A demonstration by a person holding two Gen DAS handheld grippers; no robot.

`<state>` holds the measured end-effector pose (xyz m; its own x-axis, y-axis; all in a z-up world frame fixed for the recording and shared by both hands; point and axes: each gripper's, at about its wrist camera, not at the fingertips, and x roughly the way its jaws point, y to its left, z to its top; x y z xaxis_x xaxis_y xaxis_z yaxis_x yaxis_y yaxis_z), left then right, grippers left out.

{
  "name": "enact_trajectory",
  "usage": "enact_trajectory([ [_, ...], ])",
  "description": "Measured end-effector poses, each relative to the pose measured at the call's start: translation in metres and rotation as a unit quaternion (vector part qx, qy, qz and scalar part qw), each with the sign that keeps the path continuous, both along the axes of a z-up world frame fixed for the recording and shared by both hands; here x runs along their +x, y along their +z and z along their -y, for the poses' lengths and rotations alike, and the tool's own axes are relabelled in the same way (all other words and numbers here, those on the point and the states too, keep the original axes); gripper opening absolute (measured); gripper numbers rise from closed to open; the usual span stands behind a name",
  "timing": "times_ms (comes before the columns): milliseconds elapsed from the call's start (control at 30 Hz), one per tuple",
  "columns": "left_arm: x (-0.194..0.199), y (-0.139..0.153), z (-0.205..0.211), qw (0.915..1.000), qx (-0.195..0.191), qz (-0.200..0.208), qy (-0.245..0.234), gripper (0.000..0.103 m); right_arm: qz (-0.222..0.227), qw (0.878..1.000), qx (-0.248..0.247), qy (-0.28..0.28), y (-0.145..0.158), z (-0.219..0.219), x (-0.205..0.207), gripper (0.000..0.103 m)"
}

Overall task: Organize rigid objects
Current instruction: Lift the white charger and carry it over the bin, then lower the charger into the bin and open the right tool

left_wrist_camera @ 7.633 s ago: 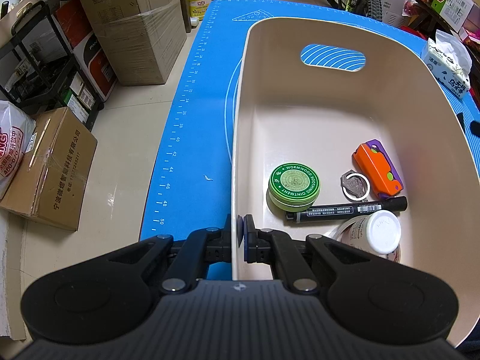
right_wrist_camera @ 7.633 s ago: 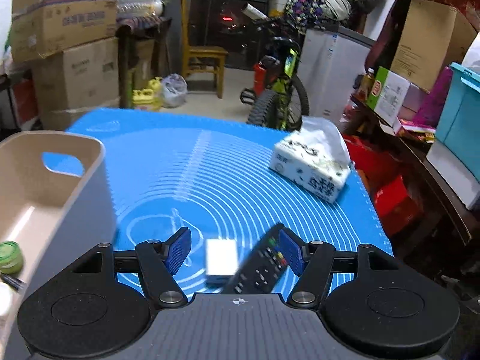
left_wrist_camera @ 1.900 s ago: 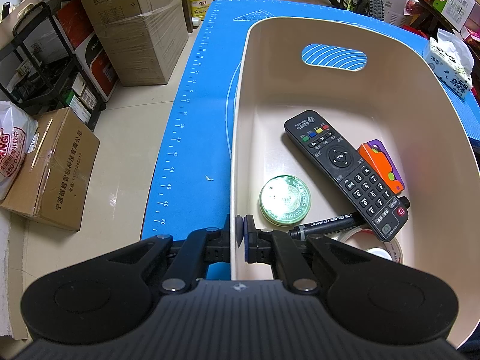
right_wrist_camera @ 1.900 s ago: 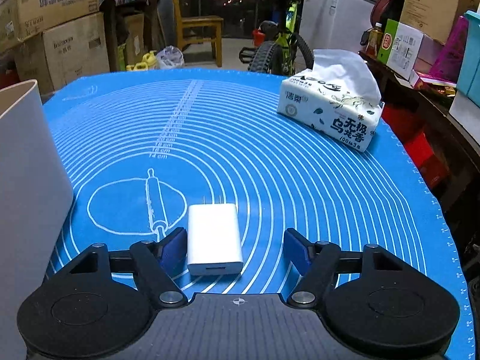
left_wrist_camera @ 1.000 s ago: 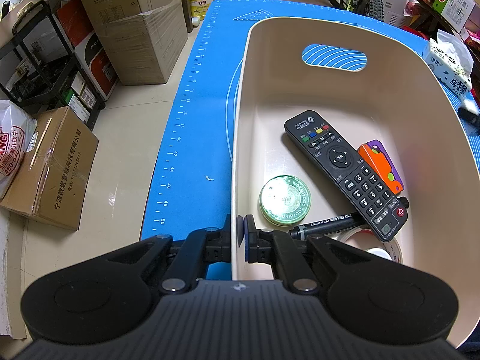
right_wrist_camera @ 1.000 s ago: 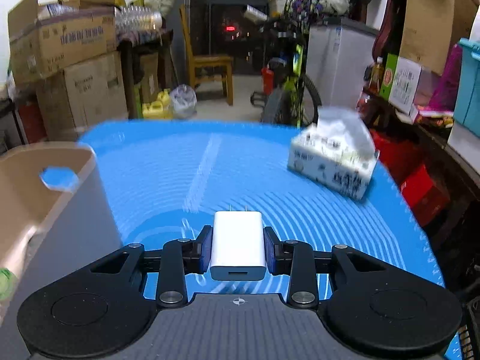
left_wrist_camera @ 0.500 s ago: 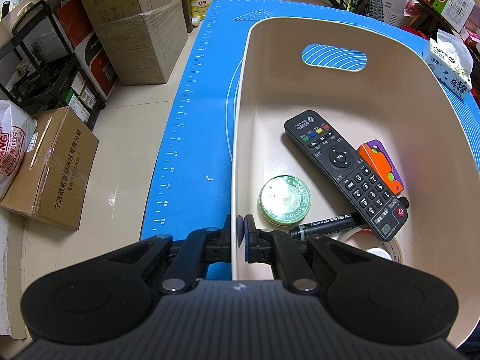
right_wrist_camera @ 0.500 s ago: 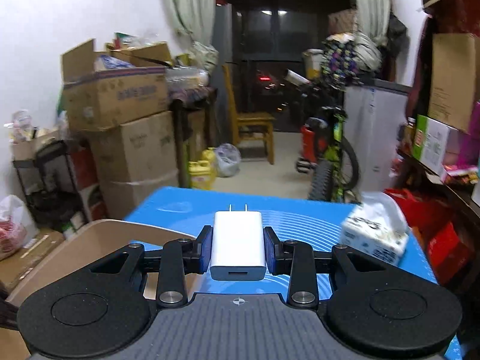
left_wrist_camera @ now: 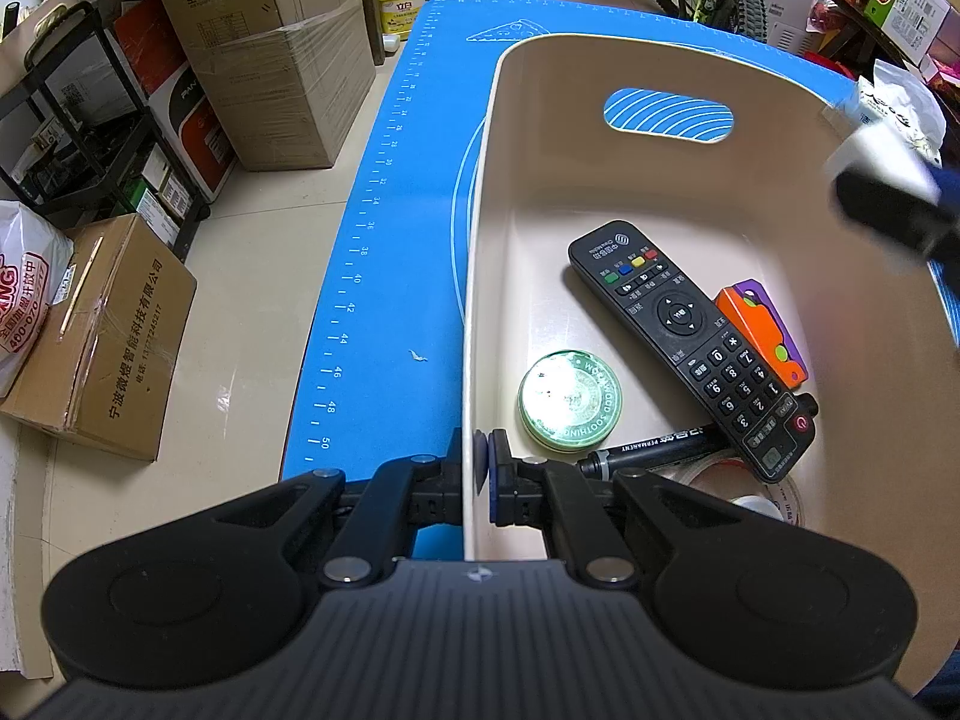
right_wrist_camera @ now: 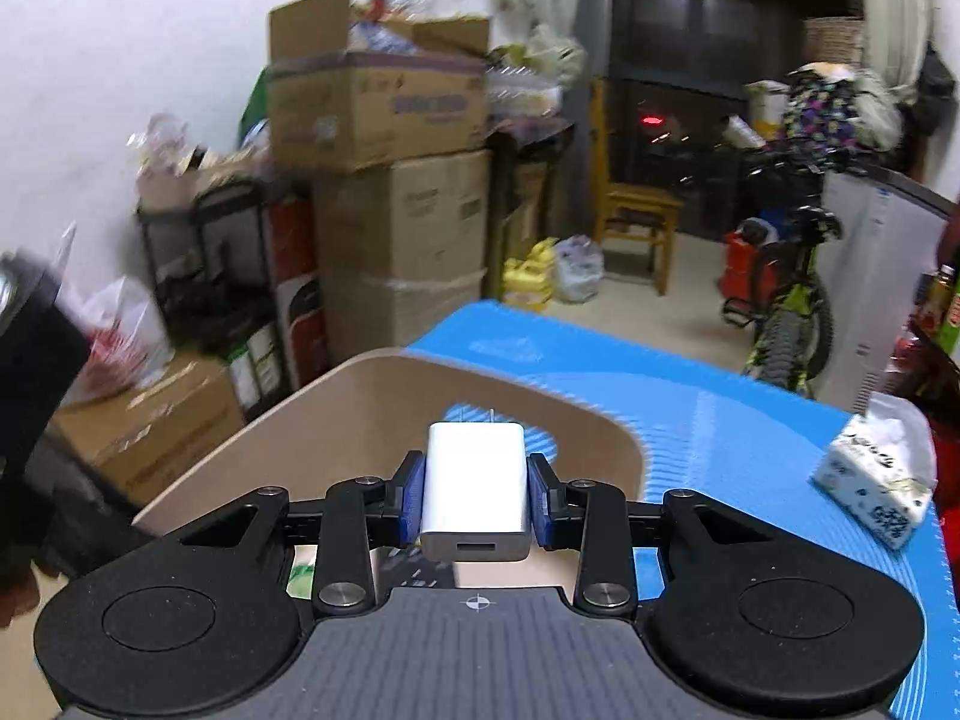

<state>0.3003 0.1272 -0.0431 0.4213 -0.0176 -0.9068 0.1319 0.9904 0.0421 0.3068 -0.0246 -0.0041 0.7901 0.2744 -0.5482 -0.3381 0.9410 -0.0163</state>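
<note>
Over the beige bin now, and the right gripper carries the white USB charger, jaws pinched on its two flat sides, prongs pointing away, USB port facing the camera. From the left wrist view it shows only as a blurred white block at the bin's right rim. The left gripper is clamped nearly closed on the bin's near wall, one pad outside, one inside, steadying it on the blue mat.

Biggest worry, to my eye: the charger is smooth and held only by its sides, so a quick swing or roll of the wrist could let it slip and drop outside, onto the mat or the floor. Release it from this height and it may bounce off what lies below.

And the bin floor is crowded. A black remote control lies diagonally across the middle, its lower end propped over a black permanent marker. Beside it, against the right wall, an orange and purple block; toward the near left, a round green ointment tin; in the near corner, a roll of clear tape, partly hidden. The far half of the floor, below the handle slot, looks bare and safest.

Off on the mat's right, a tissue pack, well clear.
</note>
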Motion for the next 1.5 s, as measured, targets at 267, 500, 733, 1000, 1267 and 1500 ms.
enact_trajectory([
  [267, 0.0, 0.0, 0.0, 1.0, 0.0, 0.0, 0.0, 0.007, -0.073, 0.996, -0.042, 0.037, -0.026, -0.028, 0.006, 0.042],
  [500, 0.001, 0.0, 0.0, 1.0, 0.003, 0.001, -0.001, 0.007, -0.111, 0.992, -0.041, 0.035, -0.034, -0.031, 0.012, 0.047],
  [733, 0.002, -0.001, 0.0, 1.0, 0.006, 0.003, 0.001, 0.008, -0.094, 0.995, -0.012, 0.027, -0.025, -0.019, 0.007, 0.066],
  [1000, -0.011, 0.01, 0.014, 0.9989, 0.026, 0.037, -0.013, 0.069, -0.069, 0.996, 0.044, -0.029, 0.001, 0.014, -0.011, 0.083],
  [1267, -0.031, 0.035, 0.039, 0.9955, 0.018, 0.091, -0.02, 0.078, -0.063, 0.993, 0.065, -0.074, 0.017, 0.048, -0.042, 0.095],
  [1500, -0.05, 0.054, 0.049, 0.994, -0.001, 0.109, -0.012, 0.082, -0.063, 0.991, 0.068, -0.091, 0.031, 0.067, -0.069, 0.095],
])
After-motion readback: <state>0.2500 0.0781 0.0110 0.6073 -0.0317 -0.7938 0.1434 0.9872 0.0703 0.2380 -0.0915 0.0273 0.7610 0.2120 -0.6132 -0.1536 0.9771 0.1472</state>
